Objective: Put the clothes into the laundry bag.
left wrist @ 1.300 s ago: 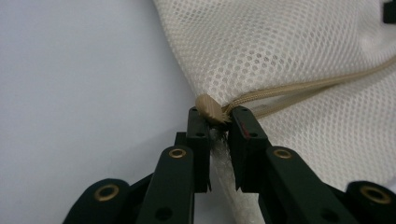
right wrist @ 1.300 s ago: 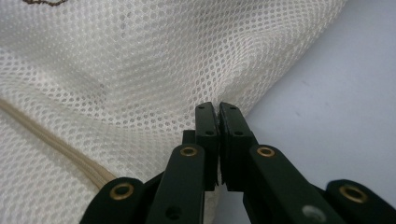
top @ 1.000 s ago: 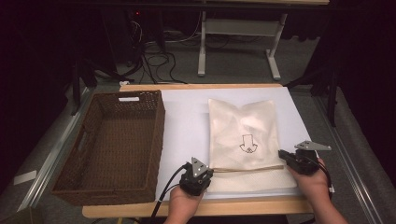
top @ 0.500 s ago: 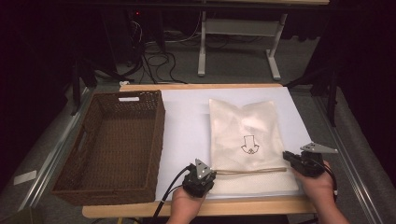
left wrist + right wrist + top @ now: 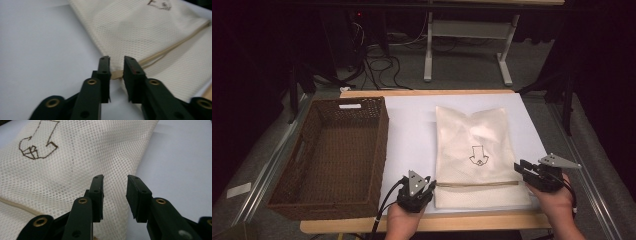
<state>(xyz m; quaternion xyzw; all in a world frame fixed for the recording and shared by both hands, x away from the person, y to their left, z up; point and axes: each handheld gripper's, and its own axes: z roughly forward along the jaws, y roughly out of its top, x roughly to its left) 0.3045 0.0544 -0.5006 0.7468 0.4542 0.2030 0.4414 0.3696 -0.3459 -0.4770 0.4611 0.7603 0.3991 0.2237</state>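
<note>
Since the bag (image 5: 479,155) is thin mesh lying flat on the white sheet (image 5: 409,135), I'd treat it as light, floppy and easy to drag, with no stiffness to lever against, so a one-sided pull will just bunch or skew it; it sits right of the basket (image 5: 332,155), well apart from it, printed arrow (image 5: 477,156) up and the cord (image 5: 477,184) running straight across near the front end. My left gripper (image 5: 116,65) is at the bag's left edge where the cord comes out, jaws parted a little with the cord end lying between them, nothing clamped yet. My right gripper (image 5: 115,185) is at the opposite edge, jaws open somewhat wider, the left one over mesh and the right over bare sheet, holding nothing. Best hold, I reckon, is the hem at both ends of the cord: doubled fabric plus cord gives the pads something thicker to bite, while single mesh could slip or snag. Need to get a jaw under the edge without pinching the sheet too. Lift both sides together, keep light tension so it hangs flat
</note>
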